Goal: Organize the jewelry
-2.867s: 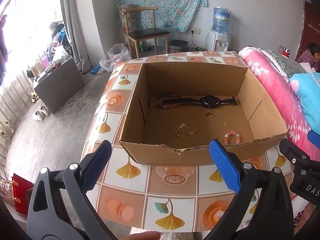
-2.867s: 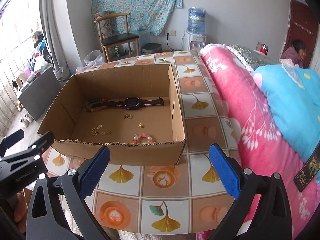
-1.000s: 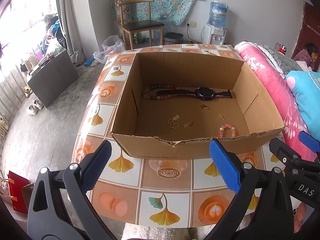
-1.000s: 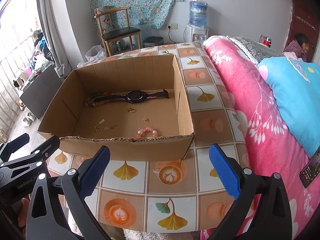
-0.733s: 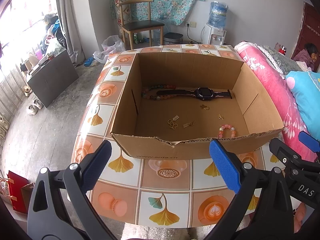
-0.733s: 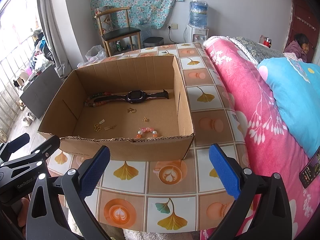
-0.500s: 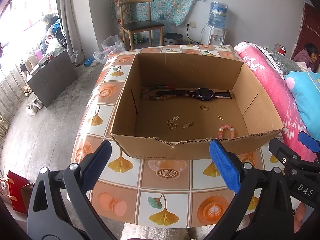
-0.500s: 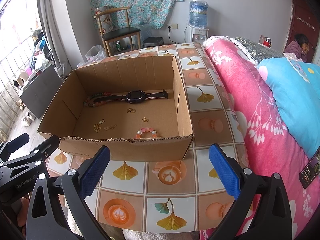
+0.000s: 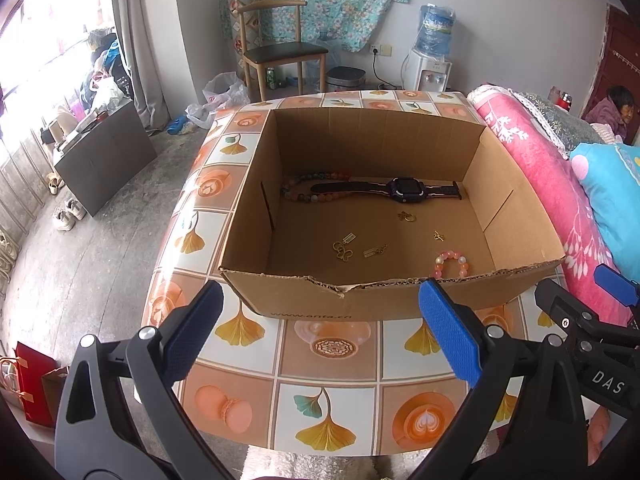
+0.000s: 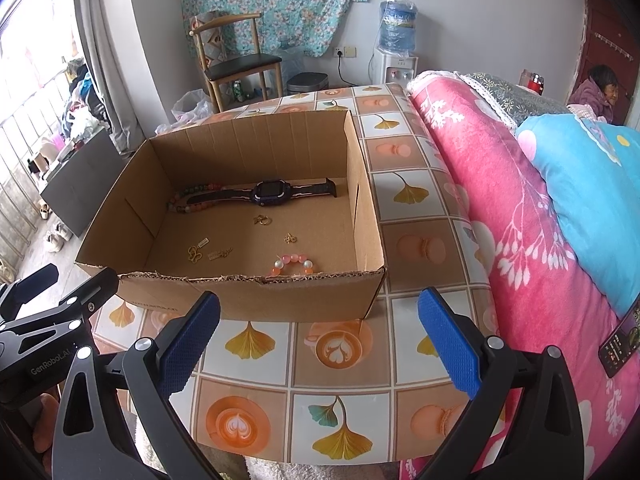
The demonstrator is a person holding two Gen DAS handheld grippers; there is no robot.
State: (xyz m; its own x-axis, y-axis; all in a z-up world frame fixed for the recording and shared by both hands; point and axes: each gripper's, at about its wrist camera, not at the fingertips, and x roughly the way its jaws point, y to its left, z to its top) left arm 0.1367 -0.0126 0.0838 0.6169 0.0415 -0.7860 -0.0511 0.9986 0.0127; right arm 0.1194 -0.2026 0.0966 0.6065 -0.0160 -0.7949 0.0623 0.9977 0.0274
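Observation:
An open cardboard box (image 9: 304, 296) (image 10: 256, 292) stands on the tiled table. Inside lie a dark smartwatch (image 9: 404, 190) (image 10: 272, 192), a multicolour bead necklace (image 9: 308, 196) (image 10: 188, 200), a pink bead bracelet (image 9: 450, 264) (image 10: 290, 263) near the front wall, and several small gold pieces (image 9: 344, 250) (image 10: 200, 252). My left gripper (image 9: 320, 332) is open and empty, in front of the box. My right gripper (image 10: 318, 332) is open and empty, in front of the box's right corner.
The table (image 9: 332, 408) has a ginkgo-and-coffee patterned cover. A pink quilt (image 10: 520, 216) and blue pillow (image 10: 592, 184) lie to the right, with a phone (image 10: 618, 340) on the quilt. A chair (image 9: 280, 48) and water dispenser (image 9: 430, 56) stand by the far wall.
Both grippers have drawn back slightly from the box since 2.9 s ago. Over the last second almost nothing has moved. Both stay open and empty.

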